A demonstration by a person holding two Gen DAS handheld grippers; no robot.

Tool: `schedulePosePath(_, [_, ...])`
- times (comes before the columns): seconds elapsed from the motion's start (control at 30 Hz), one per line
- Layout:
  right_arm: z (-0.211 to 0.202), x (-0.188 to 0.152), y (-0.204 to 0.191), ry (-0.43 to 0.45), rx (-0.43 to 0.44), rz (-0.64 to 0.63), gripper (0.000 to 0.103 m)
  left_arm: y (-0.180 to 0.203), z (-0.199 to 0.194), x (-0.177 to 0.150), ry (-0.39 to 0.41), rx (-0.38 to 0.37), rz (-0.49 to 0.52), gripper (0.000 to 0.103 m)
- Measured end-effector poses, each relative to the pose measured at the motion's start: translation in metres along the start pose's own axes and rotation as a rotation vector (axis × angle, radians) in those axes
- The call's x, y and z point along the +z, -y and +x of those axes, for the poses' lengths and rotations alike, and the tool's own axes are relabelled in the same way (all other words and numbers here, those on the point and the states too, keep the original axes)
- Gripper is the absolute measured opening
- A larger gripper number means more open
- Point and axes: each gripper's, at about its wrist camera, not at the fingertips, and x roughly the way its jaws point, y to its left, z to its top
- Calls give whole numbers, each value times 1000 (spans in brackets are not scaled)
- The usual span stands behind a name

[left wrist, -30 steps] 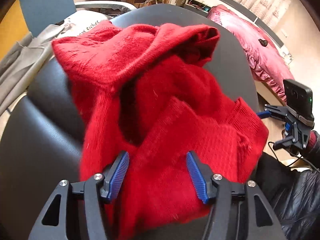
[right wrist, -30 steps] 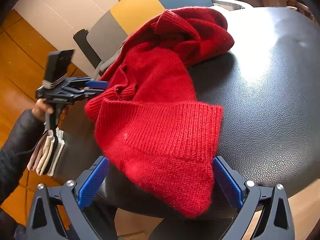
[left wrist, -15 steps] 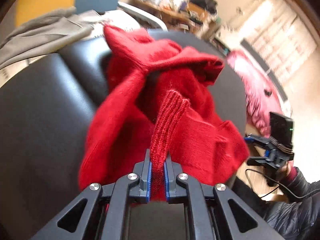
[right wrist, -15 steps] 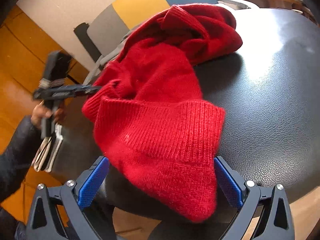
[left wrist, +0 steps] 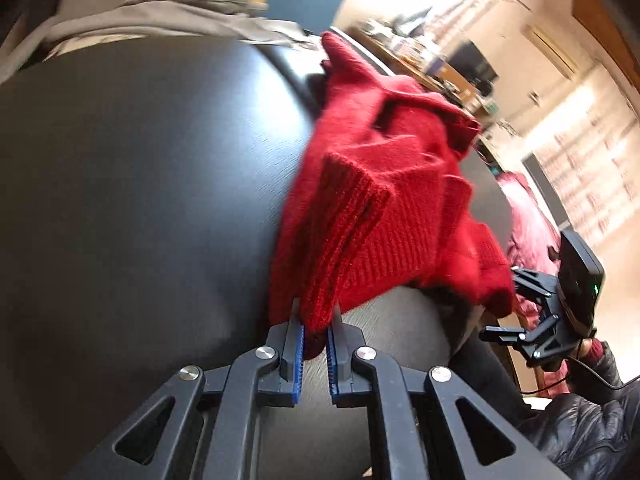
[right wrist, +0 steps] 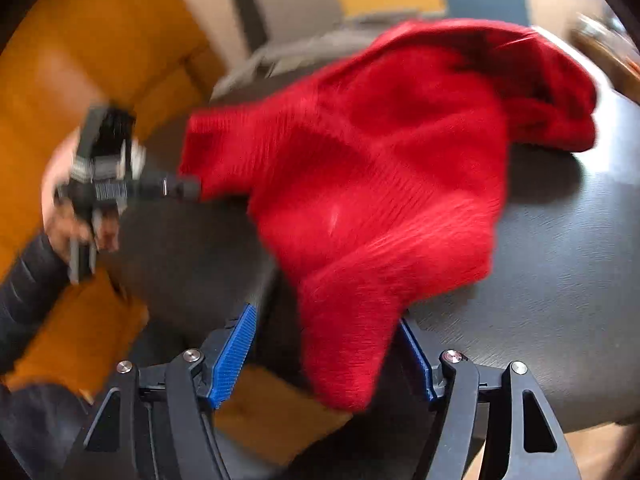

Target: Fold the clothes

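My left gripper (left wrist: 315, 330) is clamped on a ribbed edge of the red sweater (left wrist: 384, 200), which lies bunched on the black table (left wrist: 140, 200) with one corner hanging over the near edge. My right gripper (right wrist: 328, 344) is closing around that hanging corner, pads not yet pressing. I should bite deep into the knit, then draw both corners apart evenly to spread it flat.

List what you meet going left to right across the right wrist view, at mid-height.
Orange sofa → hand holding the left gripper, shut on the red sweater → bare black table.
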Motion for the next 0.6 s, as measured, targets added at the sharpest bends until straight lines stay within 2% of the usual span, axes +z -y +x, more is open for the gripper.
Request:
schedulePosePath(0.07, [8, -8, -15, -52, -57, -102, 76, -7, -12, -14, 25, 8, -36, 8])
schedulePosePath(0.1, [7, -9, -16, -66, -50, -99, 80, -10, -19, -21, 42, 15, -53, 8])
schedulePosePath(0.17, [0, -9, -11, -83, 12, -47, 96, -17, -36, -32, 70, 11, -93, 8])
schedulePosePath(0.23, [-13, -10, -5, -87, 58, -16, 98, -21, -52, -40, 100, 13, -118, 9])
schedulePosePath(0.3, [-30, -8, 1, -78, 66, -12, 99, -24, -66, -41, 137, 20, -142, 10])
schedulePosePath(0.43, [-72, 4, 14, 32, 53, 47, 99, -23, -101, -20, 279, 21, -182, 12])
schedulePosePath(0.53, [-89, 26, 29, 146, 59, 119, 99, -5, -130, 13, 424, -44, -142, 19])
schedulePosePath(0.6, [-83, 44, 30, 172, 43, 136, 93, 19, -136, 38, 469, -62, -49, 20])
